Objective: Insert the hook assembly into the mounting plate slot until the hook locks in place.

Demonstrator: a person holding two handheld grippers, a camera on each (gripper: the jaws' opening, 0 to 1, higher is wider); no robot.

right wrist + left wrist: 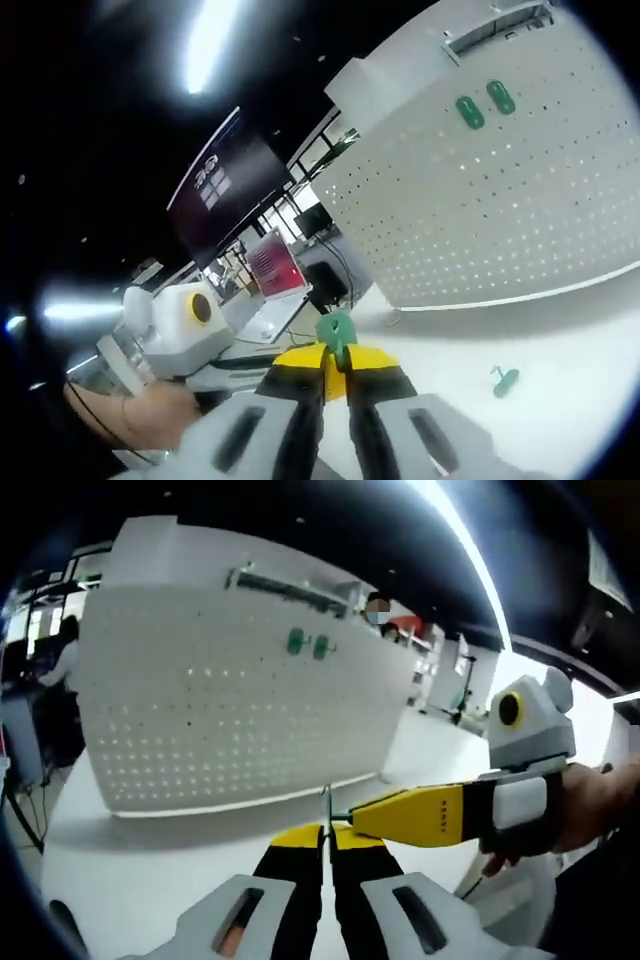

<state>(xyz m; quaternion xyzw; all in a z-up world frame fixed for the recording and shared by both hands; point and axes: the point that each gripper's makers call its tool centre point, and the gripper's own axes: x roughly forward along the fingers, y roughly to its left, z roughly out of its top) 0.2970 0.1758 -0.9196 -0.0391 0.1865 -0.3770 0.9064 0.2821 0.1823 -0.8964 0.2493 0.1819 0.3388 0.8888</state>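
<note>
A white pegboard (230, 710) stands upright on the white table (150, 870); it is also the pegboard (490, 200) in the right gripper view. Two green hook bases (307, 644) sit in its upper holes, seen again as green bases (484, 105). My left gripper (326, 830) is shut on a thin metal hook wire (325, 802) that sticks up between its yellow tips. My right gripper (365, 820) reaches in from the right, its tip touching that wire. In its own view the right gripper (336, 352) is shut on a green hook piece (336, 328). The left gripper (190, 320) shows at the left there.
Another green hook (505, 380) lies loose on the table in front of the pegboard. A metal bar (285, 588) runs along the board's top. A person's hand (590, 810) holds the right gripper. Desks, monitors and people fill the room behind.
</note>
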